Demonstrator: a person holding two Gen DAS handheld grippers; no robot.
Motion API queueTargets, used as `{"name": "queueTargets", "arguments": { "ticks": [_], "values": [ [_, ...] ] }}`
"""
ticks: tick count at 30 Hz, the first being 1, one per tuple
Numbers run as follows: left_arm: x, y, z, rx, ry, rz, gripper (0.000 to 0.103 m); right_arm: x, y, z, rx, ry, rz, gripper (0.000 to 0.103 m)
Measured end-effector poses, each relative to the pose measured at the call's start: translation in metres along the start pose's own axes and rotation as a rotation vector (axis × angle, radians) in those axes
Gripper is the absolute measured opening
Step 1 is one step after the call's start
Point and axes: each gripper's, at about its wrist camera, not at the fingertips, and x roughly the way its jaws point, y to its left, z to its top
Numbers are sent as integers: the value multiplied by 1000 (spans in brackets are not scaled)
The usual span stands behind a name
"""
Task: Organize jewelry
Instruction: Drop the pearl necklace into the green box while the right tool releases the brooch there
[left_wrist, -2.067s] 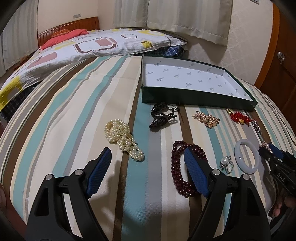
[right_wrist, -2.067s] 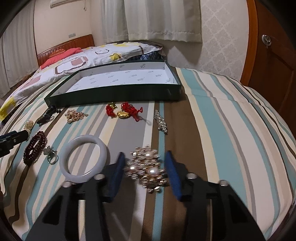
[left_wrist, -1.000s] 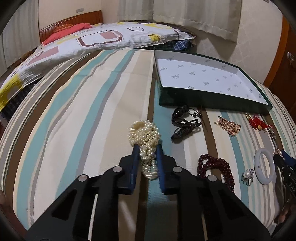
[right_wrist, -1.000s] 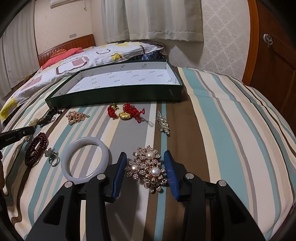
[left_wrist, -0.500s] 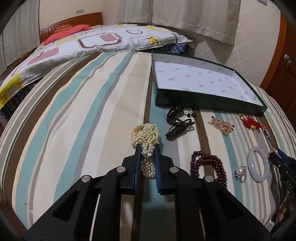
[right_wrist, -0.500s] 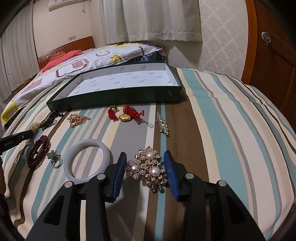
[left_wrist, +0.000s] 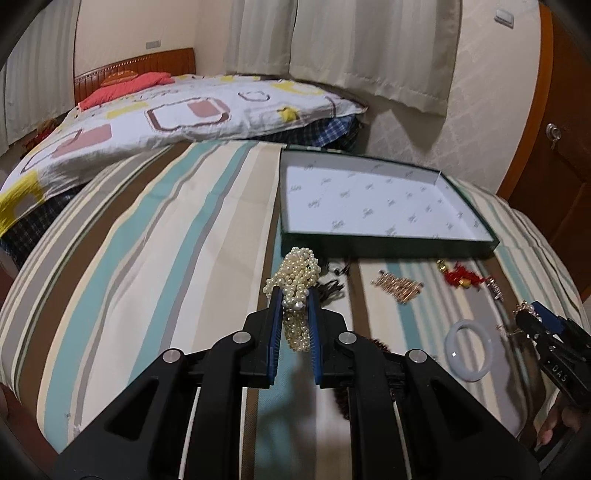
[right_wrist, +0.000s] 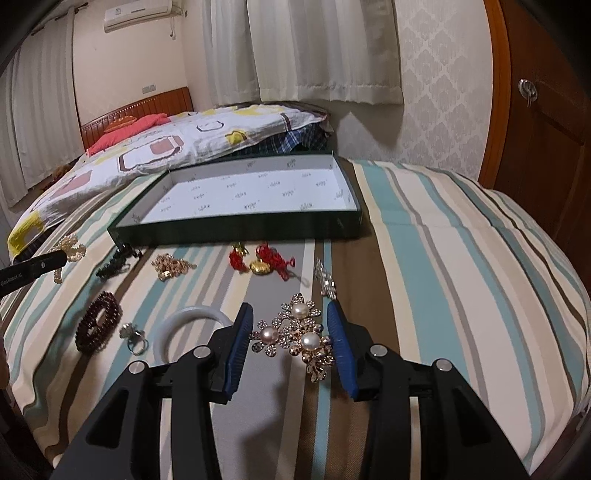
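Between the blue pads of the left gripper (left_wrist: 294, 295), a bunched pearl necklace (left_wrist: 297, 280) is pinched tight, jaws nearly together, most of the strand bulging out past the fingertips and a short loop hanging under them, clear of the striped bedspread (left_wrist: 155, 236). Beyond its tips sits the green box (left_wrist: 388, 249), white-lined and open. Off to its right lie a rose-gold chain (left_wrist: 398, 286), a red knotted charm (left_wrist: 460, 277) and a white bangle (left_wrist: 468, 349); dark red beads (left_wrist: 380, 344) show just past its right finger. The right gripper (right_wrist: 290, 338) clamps a gold pearl brooch (right_wrist: 295, 338) at a medium gap, both pads against its edges, lifted off the cover. Left of it: bangle, a ring (right_wrist: 133, 334), the beads. Ahead of it: a silver brooch (right_wrist: 325, 278), then the box.
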Motion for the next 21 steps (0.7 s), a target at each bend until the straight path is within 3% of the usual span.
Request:
{"name": "queueTargets", "arguments": {
  "ticks": [10,21],
  "values": [
    [-10,-13,21,17,-54,-32,14,-8,3,22,8,-43,20,42],
    [-3,-31,58,18,-105,-78,14,-8,6,68,-8,-140,29,42]
  ]
}}
